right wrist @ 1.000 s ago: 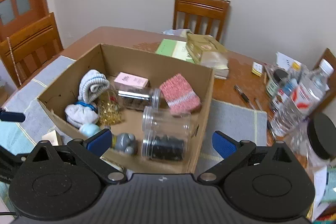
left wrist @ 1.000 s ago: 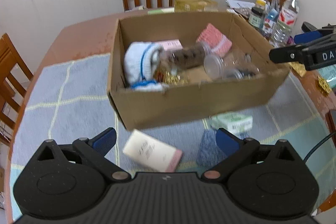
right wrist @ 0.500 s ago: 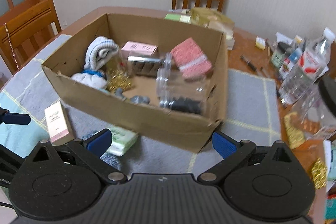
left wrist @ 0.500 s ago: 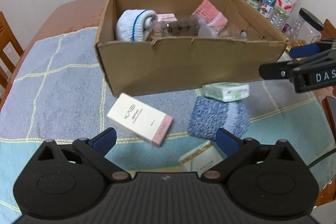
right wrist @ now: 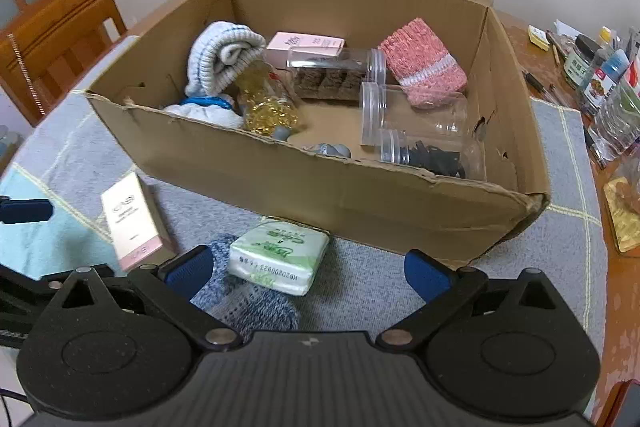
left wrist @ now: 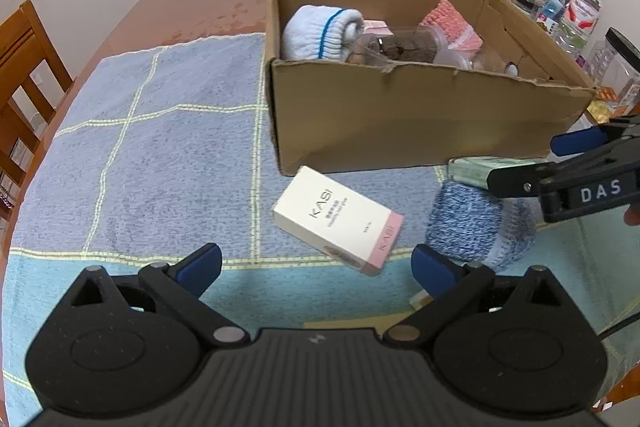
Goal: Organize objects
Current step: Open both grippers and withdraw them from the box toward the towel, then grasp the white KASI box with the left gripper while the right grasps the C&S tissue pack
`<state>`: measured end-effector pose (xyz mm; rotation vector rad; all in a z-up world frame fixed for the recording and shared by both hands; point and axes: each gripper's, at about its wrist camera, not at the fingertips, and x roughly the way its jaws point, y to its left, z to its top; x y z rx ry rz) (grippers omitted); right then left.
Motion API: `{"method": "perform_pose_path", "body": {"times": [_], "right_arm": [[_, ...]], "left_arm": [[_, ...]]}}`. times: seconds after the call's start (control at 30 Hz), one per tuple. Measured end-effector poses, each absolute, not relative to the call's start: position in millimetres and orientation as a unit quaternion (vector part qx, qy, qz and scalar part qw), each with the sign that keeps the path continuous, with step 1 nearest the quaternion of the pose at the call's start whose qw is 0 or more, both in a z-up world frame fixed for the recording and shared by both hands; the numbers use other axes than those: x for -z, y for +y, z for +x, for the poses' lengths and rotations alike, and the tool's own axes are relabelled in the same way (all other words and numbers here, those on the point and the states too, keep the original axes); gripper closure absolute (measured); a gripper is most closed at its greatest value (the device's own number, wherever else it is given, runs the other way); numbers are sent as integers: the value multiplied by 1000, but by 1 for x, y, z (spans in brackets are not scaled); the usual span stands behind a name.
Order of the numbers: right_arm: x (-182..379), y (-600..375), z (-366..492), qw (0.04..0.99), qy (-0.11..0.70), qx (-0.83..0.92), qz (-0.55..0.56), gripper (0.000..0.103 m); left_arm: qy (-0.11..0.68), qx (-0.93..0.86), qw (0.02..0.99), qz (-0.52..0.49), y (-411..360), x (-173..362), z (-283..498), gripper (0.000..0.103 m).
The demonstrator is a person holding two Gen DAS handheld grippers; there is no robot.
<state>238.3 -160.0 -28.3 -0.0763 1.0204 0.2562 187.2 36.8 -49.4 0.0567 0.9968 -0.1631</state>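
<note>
Right wrist view: right gripper hanging low over the blanket in front of the cardboard box, jaws wide and empty, lined up roughly on the green tissue pack. Pack sits just in front of the box's near wall, half propped on the blue knitted sock, so probably a bit wobbly. Left gripper also spread wide with nothing in it, aimed at the white and pink carton lying flat near the box's front left corner. Looks like the step in hand = picking up the loose stuff and dropping it into the box with the jars and socks already in there. Best bet for the tissue pack: come down square across its short sides, close gently since soft and squishy, avoid snagging the sock underneath. For the carton: grab across the narrow width, not the long way. Then lift clear of the torn near rim before moving in.
</note>
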Motion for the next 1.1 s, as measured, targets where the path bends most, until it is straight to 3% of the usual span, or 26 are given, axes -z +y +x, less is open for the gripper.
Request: {"method": "perform_pose_path", "body": {"times": [0.67,1.1], "right_arm": [[44,-217,225,857,515,1,-19,0],[58,-192,249,858,513,-3,10,0]], "left_arm": [[473,138,870,34,40,50,198,2],[469,137,872,38,47,49,198,2]]}}
